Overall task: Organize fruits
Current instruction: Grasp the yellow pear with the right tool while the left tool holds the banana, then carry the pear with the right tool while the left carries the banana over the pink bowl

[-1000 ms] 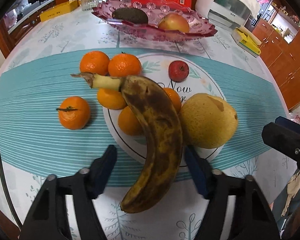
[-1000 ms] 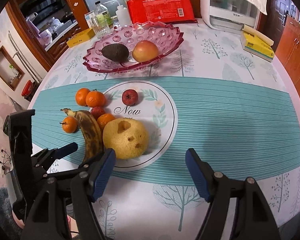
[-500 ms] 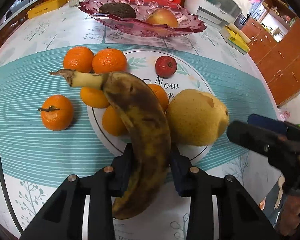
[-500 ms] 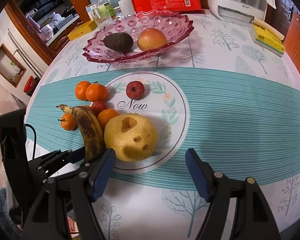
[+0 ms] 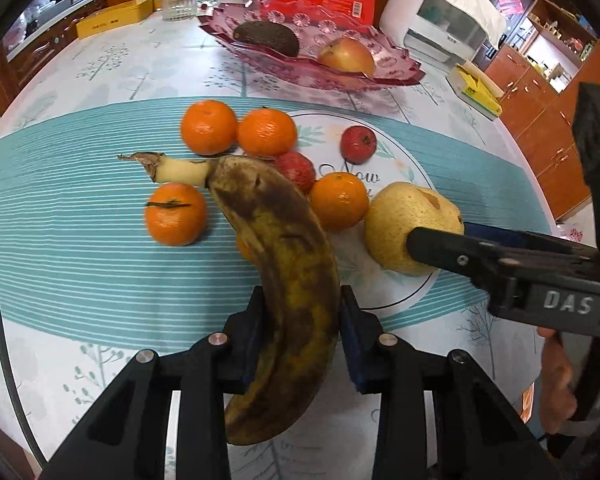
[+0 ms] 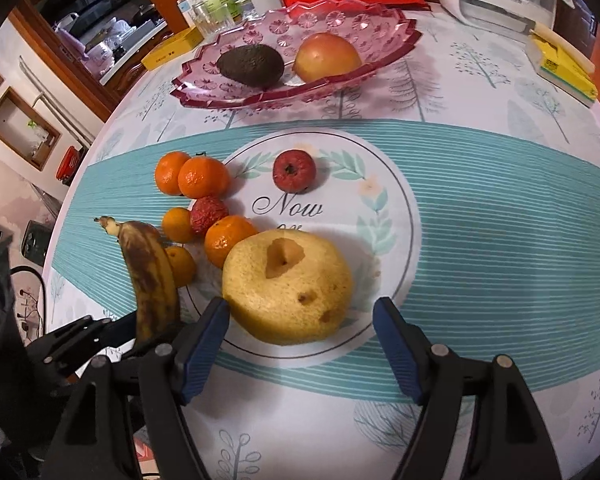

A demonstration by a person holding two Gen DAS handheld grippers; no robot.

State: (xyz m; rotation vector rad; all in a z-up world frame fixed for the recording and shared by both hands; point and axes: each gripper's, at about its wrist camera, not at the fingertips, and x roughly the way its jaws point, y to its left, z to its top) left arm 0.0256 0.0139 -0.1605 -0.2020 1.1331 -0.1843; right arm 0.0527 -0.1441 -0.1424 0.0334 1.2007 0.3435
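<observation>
While one banana (image 5: pixel 288 280) is gripped, five tangerines (image 5: pixel 266 132) remain.

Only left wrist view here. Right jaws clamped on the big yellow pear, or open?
Observer: Open. The right gripper straddles the big yellow pear; the pad on the picture's right stands clear of the skin.
Operator: Pear top sound?
Observer: No. A brown hollow is sunk into the top, with two smaller brown spots lower down.
Operator: Room in the pink faceted dish?
Observer: Yes. The pink faceted dish holds only the dark avocado and the yellow-red apple; the part behind them is bare.
</observation>
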